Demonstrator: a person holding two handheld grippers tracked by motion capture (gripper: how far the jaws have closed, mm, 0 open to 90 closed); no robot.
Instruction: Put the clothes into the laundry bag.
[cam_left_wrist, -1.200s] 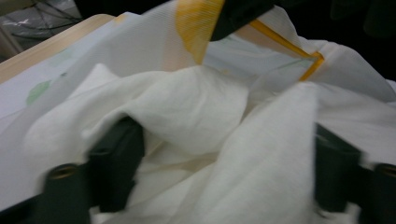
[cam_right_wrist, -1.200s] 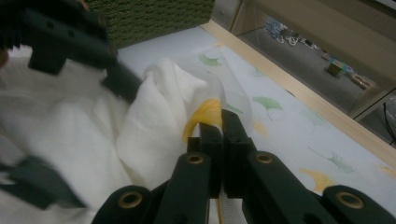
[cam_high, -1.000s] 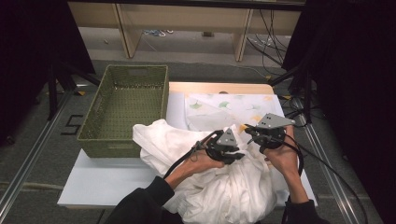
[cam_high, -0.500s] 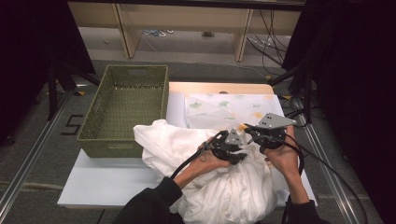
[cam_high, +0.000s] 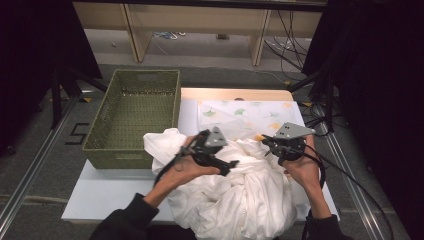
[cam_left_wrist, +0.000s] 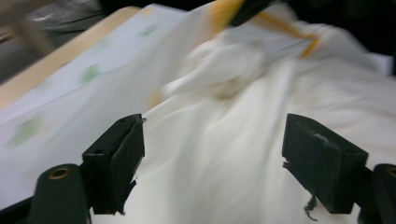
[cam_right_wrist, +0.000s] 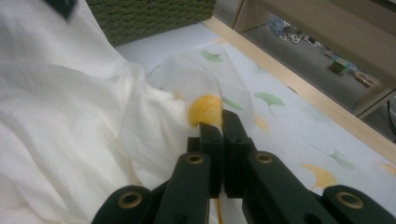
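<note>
Dim workroom beyond, white tabletop (cam_high: 107, 192) below, wooden shelving behind

Right hand-held gripper (cam_right_wrist: 218, 125) clamped tight on a thin fold of leaf-printed cloth (cam_right_wrist: 205, 109), pinching it right at a yellow ginkgo leaf, held above the spread part of the same print (cam_high: 250, 112) at the far side of the tabletop. Left hand-held gripper (cam_left_wrist: 212, 161) standing wide apart with nothing between the jaws, having just been opening, hovering blurred over the white sheet (cam_left_wrist: 224, 154); seen from the high view as left hand-held gripper (cam_high: 212, 150) above the heap, right hand-held gripper (cam_high: 280, 145) beside it

Probably very light and limp fabric, no stiffness at all, likely to sag and slide out unless pinched at a hem or corner; best taken at an edge fold, not mid-heap, with both pinch points well apart to spread it

White sheet (cam_high: 245, 195) bunched in a crumpled mound at the near middle of the tabletop, plain creamy white, softly creased. Green woven basket (cam_high: 132, 117) just beside it at the left, touching the heap's edge
</note>
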